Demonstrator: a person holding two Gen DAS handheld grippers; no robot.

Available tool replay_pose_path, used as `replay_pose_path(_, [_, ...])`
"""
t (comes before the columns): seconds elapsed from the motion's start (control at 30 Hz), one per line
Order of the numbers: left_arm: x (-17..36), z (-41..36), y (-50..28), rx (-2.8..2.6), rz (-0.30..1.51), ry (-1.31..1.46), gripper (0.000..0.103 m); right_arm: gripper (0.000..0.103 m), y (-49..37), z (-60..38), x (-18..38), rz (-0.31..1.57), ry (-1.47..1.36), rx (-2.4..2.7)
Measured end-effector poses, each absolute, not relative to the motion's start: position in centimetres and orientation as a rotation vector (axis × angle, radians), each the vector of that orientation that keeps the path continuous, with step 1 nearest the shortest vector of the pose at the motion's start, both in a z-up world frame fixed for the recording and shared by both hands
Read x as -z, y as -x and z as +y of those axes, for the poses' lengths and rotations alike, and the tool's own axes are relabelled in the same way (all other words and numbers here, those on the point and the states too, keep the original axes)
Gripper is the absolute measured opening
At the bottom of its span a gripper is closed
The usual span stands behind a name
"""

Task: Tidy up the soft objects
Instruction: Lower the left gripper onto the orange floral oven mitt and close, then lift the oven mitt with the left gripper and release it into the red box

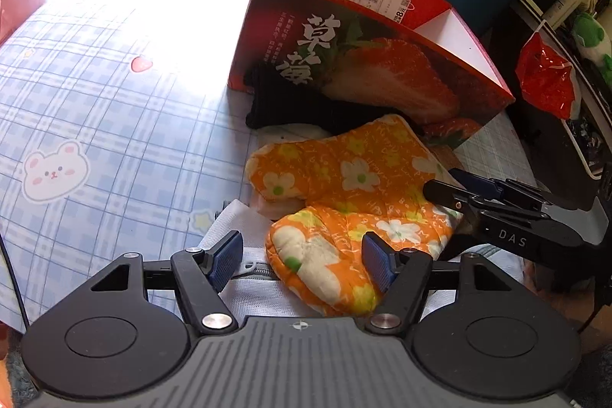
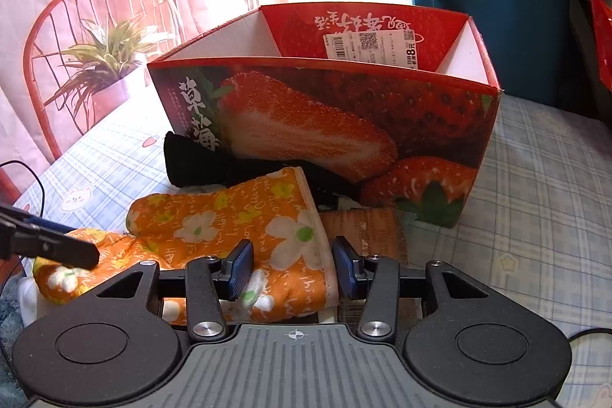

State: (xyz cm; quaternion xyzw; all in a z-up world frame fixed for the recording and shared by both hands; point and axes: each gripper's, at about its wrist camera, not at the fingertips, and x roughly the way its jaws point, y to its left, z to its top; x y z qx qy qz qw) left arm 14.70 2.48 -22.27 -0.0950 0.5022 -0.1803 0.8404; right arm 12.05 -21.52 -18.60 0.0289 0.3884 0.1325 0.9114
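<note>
An orange flowered oven mitt (image 1: 344, 178) lies on the table in front of a red strawberry box (image 1: 367, 37), with its thumb part toward me. My left gripper (image 1: 302, 260) is open around the mitt's thumb end. My right gripper (image 2: 292, 268) is open around the mitt's cuff (image 2: 294, 236); it also shows in the left wrist view (image 1: 459, 190). The left gripper's fingertip (image 2: 57, 247) rests over the mitt's tip in the right wrist view. A black cloth (image 1: 290, 106) lies against the box (image 2: 325, 109). A white mesh bag (image 1: 244, 255) lies under the mitt.
A blue plaid tablecloth (image 1: 114, 102) covers the table. A brown paper packet (image 2: 367, 228) lies by the mitt's cuff. A red plastic bag (image 1: 547, 79) sits off the table to the right. A red chair (image 2: 76, 25) and a potted plant (image 2: 107, 64) stand behind.
</note>
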Motion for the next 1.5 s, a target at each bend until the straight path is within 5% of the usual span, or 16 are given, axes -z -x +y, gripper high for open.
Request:
replay_pose_path(0.03, [22.4,2.6,-14.8,0.377,1.063,0.213,0.062,0.044,-12.1,-21.5,18.6,0.800,-0.061,-0.275])
replay_pose_path(0.07, [22.5,2.7,-14.8,0.383,1.058,0.229,0.042,0.044,-12.1,-21.4,18.6,0.800,-0.060,-0.274])
replay_pose_path(0.23, [22.1,1.8,-15.6,0.366,0.990,0.158,0.023,0.044,-12.1,-21.5,18.6,0.802,-0.071,-0.274])
replay_pose_path(0.83, [24.1,1.0,-18.6,0.305,0.926,0.133,0.022,0.044,-13.7,-20.2,19.0,0.804,-0.054,-0.258])
replay_pose_path(1.17, [23.5,1.0,-17.8,0.313,0.871,0.131,0.020,0.011,-13.3,-20.1,19.0,0.802,-0.052,-0.278])
replay_pose_path(1.5, [20.4,1.3,-16.6,0.325,0.776,0.138,0.019,0.008,-11.4,-19.9,16.5,0.689,-0.042,-0.298])
